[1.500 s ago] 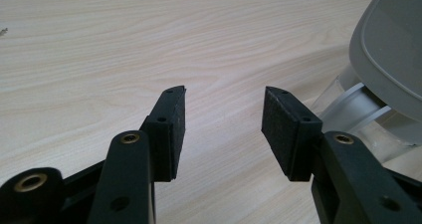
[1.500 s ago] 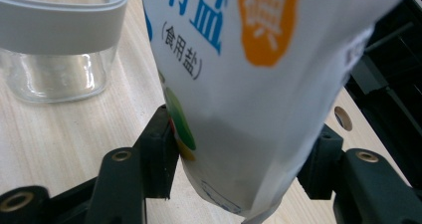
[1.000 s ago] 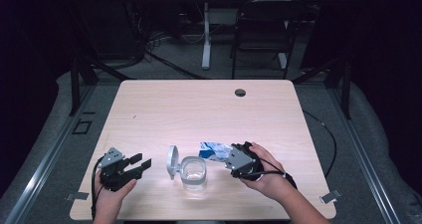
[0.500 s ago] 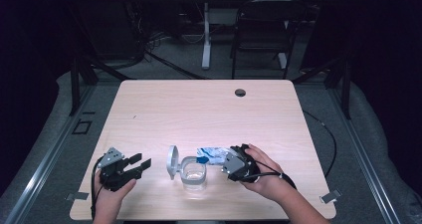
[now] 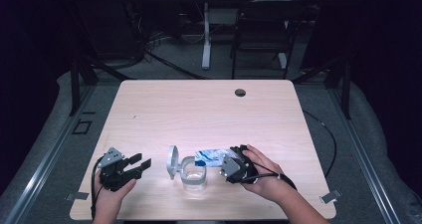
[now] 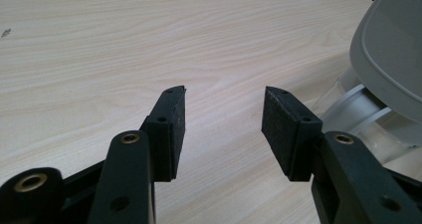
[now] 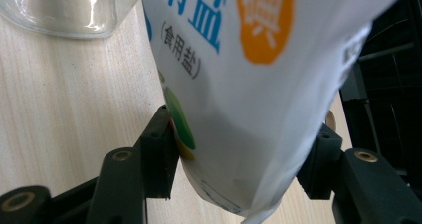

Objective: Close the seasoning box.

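Observation:
A white and blue salt bag (image 5: 210,157) hangs tilted over the rim of a clear glass jar (image 5: 193,174) near the table's front edge. The jar's grey hinged lid (image 5: 172,162) stands open on its left. My right gripper (image 5: 225,161) is shut on the bag's lower end. In the right gripper view both pads press the bag (image 7: 239,59) between them, right gripper (image 7: 244,132), with the jar (image 7: 59,10) at the upper left. My left gripper (image 5: 141,162) rests left of the jar, open and with nothing in it. The left gripper (image 6: 224,104) view has the lid (image 6: 393,50) at its right.
The light wooden table (image 5: 209,114) has a round cable hole (image 5: 240,92) near its far edge. A chair (image 5: 261,35) and a desk leg (image 5: 206,35) stand on the floor beyond the table. Cables trail from both grippers.
My right gripper has shifted slightly toward the near edge with the bag, lowering it closer to the jar. The left gripper has not moved.

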Motion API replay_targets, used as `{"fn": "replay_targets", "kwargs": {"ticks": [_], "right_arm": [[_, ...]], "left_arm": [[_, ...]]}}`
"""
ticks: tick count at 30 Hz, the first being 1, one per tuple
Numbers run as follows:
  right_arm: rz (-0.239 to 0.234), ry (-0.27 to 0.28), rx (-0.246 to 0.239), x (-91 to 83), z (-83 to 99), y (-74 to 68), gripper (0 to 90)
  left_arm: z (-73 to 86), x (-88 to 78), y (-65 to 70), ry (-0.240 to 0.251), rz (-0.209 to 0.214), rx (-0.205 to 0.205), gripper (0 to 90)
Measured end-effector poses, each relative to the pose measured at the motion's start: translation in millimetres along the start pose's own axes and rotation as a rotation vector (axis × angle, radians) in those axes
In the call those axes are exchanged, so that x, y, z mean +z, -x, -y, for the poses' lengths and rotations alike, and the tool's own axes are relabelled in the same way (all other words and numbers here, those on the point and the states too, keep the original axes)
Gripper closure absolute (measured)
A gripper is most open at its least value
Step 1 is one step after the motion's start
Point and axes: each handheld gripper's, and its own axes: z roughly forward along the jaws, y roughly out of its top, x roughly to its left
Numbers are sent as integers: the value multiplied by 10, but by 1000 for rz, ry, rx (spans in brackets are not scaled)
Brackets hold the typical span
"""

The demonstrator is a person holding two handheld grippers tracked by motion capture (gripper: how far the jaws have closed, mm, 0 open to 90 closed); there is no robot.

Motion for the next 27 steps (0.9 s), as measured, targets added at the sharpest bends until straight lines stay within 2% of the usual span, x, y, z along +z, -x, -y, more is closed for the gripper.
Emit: {"fn": "replay_targets", "kwargs": {"ticks": [12,27], "right_arm": [[12,-18,-34,-3,-32,7,441],[18,-34,-49,-2,-49,21,441]], "left_arm": [[3,4,-1,0,1,1,523],[4,2,-6,-2,2,-3,523]]}}
